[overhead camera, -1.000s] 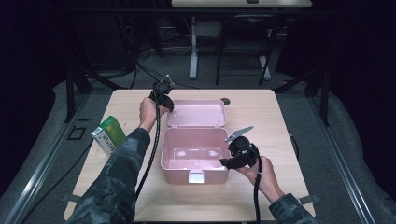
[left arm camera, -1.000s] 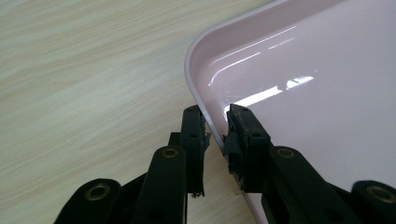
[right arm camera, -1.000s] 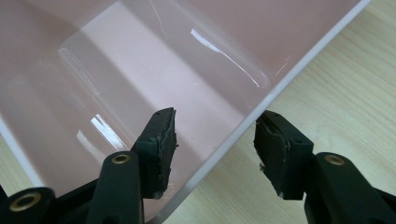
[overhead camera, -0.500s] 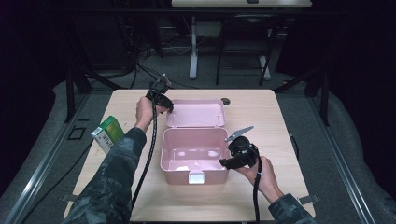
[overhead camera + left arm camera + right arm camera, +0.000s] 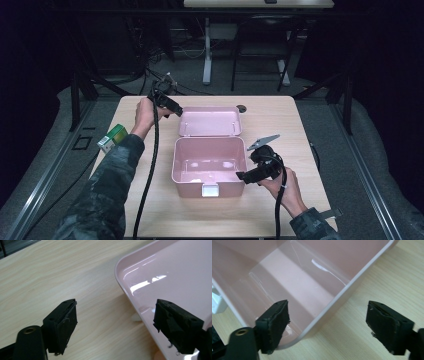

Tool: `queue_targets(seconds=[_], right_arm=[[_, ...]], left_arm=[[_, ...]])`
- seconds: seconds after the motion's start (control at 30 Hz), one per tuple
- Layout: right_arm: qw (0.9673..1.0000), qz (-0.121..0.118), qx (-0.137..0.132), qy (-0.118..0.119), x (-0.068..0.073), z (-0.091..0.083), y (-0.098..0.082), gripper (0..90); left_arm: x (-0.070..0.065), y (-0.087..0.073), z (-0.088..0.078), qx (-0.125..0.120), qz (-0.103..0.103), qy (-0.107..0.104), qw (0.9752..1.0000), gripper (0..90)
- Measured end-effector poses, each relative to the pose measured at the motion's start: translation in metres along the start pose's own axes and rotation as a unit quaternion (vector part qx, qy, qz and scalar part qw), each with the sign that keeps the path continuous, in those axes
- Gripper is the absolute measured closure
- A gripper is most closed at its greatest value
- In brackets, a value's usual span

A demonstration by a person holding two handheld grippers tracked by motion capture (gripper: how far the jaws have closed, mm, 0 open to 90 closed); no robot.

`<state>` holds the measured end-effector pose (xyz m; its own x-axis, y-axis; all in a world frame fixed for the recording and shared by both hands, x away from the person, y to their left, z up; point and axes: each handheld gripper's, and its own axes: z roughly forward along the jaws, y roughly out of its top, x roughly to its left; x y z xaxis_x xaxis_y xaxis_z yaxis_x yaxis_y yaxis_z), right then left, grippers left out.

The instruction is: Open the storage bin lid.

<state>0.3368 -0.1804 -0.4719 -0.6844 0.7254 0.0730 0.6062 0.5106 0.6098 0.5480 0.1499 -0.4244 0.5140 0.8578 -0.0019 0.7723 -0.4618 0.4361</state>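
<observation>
- High view: pink box [image 5: 209,165] sat open at centre of frame on the wooden table [image 5: 300,125], its lid [image 5: 210,121] lying flat just above it, hinge side toward the box.
- Left gripper [image 5: 172,106] hung at the lid's upper-left corner, jaws wide with nothing between them; they had just been opening. Left gripper view: lid [image 5: 172,277] rim at upper right, one jaw over its edge, the other over bare table [image 5: 50,277].
- Right gripper [image 5: 243,175] stood at the box's lower-right corner, jaws wide and just opened, pads clear of the wall. Right gripper view: box [image 5: 307,287] corner ran between the jaws, not pressed.
- Green carton [image 5: 113,137] lay at left of frame, partly behind the left sleeve, well apart from the box.
- Judgement: box long axis ran left to right across frame. The left hand was the nearer one to the carton, so a reach down-left from the lid looked likely next.
</observation>
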Motion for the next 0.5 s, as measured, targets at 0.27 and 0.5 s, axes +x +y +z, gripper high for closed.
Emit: queue_targets(seconds=[0.27,0.5], right_arm=[[0.9994,0.006,-0.035,-0.008,-0.004,-0.023,-0.007,6.9],[0.9981,0.024,-0.054,-0.016,-0.015,-0.042,-0.025,0.0]], left_arm=[[0.001,-0.009,-0.029,0.000,0.032,0.002,0.9995,10.0],[0.001,-0.021,-0.056,-0.004,0.055,-0.002,0.9985,3.3]])
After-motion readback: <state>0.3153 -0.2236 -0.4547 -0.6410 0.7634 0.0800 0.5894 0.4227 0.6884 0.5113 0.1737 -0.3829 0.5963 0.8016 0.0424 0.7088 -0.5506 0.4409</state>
